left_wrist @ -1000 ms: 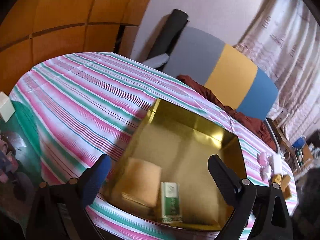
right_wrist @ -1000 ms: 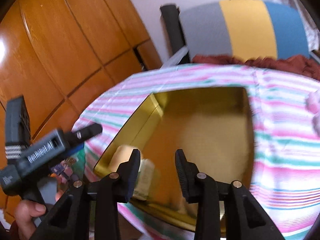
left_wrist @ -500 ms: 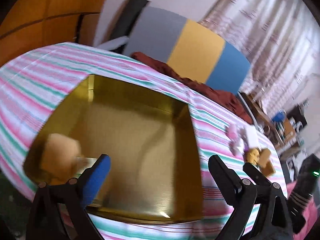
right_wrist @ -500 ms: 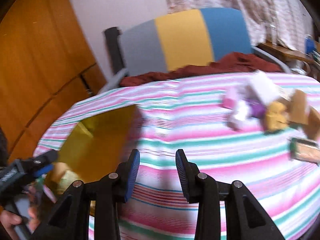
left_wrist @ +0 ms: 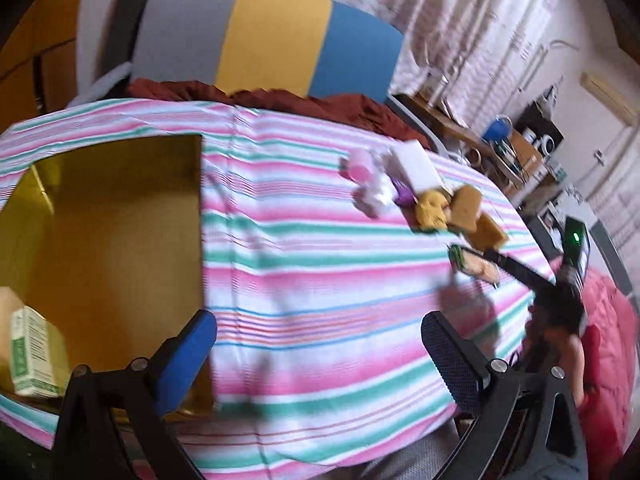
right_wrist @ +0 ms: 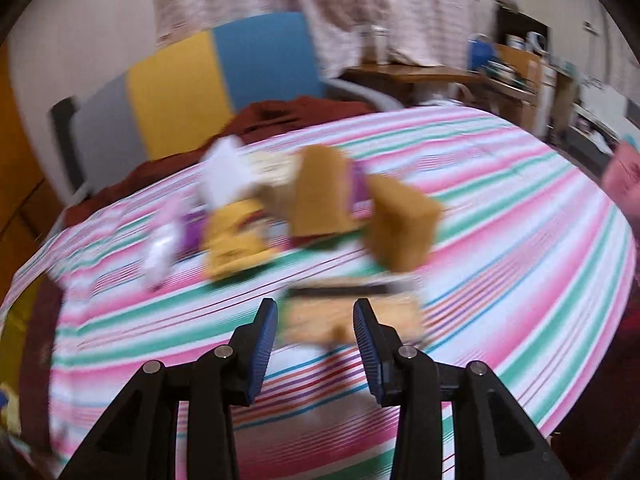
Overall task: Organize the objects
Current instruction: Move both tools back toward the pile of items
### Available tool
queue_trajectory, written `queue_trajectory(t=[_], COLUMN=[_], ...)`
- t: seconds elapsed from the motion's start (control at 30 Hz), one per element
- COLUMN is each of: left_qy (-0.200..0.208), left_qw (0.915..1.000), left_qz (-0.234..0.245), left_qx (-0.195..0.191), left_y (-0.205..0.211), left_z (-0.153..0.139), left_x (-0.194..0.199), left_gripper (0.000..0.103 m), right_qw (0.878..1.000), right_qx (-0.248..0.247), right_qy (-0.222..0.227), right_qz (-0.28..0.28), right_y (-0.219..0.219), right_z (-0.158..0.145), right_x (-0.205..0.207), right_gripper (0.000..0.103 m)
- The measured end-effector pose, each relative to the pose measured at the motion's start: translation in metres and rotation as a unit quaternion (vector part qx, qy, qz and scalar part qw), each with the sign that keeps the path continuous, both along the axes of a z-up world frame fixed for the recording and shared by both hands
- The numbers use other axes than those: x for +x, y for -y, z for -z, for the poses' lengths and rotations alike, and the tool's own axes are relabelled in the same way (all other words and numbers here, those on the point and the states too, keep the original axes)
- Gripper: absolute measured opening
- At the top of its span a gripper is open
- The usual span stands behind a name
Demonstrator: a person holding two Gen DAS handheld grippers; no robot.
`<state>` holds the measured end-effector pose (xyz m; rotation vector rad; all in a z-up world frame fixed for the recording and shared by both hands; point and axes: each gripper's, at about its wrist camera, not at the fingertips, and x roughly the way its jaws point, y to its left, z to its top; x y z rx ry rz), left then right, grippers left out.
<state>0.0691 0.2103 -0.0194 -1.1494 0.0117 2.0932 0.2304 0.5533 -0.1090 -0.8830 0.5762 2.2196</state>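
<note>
A gold box (left_wrist: 100, 240) sits on the striped tablecloth (left_wrist: 320, 280) at the left, and a green-and-white carton (left_wrist: 32, 356) stands in its near corner. To the right lies a pile: a pink item (left_wrist: 360, 164), a white box (left_wrist: 416, 164), a yellow packet (right_wrist: 236, 244), tan sponges (right_wrist: 404, 232) and a flat tan packet (right_wrist: 352, 316). My left gripper (left_wrist: 318, 344) hangs over bare cloth, its jaws opening wide with nothing between them. My right gripper (right_wrist: 316, 316) hovers just short of the flat packet, jaws opening, pads not touching it. The right wrist view is blurred.
A chair (left_wrist: 276, 40) with a grey, yellow and blue back stands behind the table, with a dark red cloth (left_wrist: 320, 104) draped on its seat. A red cushion (left_wrist: 612, 344) lies off the table's right edge. A cluttered wooden desk (right_wrist: 440, 76) and curtains are beyond.
Both views have swung right, from over the gold box to the pile of objects. My right gripper has come up to the flat packet, and both pairs of jaws stand a little wider.
</note>
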Motion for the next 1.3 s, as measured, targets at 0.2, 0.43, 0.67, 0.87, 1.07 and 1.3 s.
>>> queue_trajectory(t=[0.2,0.43,0.67,0.87,1.07,1.3], left_qy=[0.011,0.010,0.002,0.008,0.028,0.015], left_qw=[0.9997,0.9999,0.9999,0.9997,0.9993,0.9995], left_qz=[0.020,0.008,-0.007,-0.022,-0.019,-0.007], left_qx=[-0.007,-0.005,-0.012,-0.010,-0.016,-0.025], left_y=[-0.007,-0.007,-0.004,0.000,-0.005,-0.013], left_z=[0.006,0.006,0.005,0.009,0.019,0.014], left_x=[0.011,0.013,0.012,0.009,0.013,0.020], left_gripper=[0.103,0.103,0.103,0.103,0.103,0.103], right_qw=[0.999,0.992,0.975,0.992,0.994,0.993], right_qx=[-0.053,-0.090,-0.064,0.030,-0.009,-0.022], right_qy=[-0.001,-0.056,-0.052,-0.072,-0.028,0.004], right_qz=[0.012,-0.075,-0.206,-0.100,-0.106,-0.114], right_y=[-0.054,-0.005,0.085,0.049,0.003,-0.008], right_z=[0.028,0.027,0.026,-0.006,0.002,0.021], right_x=[0.004,-0.009,-0.055,-0.053,-0.097,-0.114], right_gripper=[0.040,0.043,0.043,0.053,0.056,0.035])
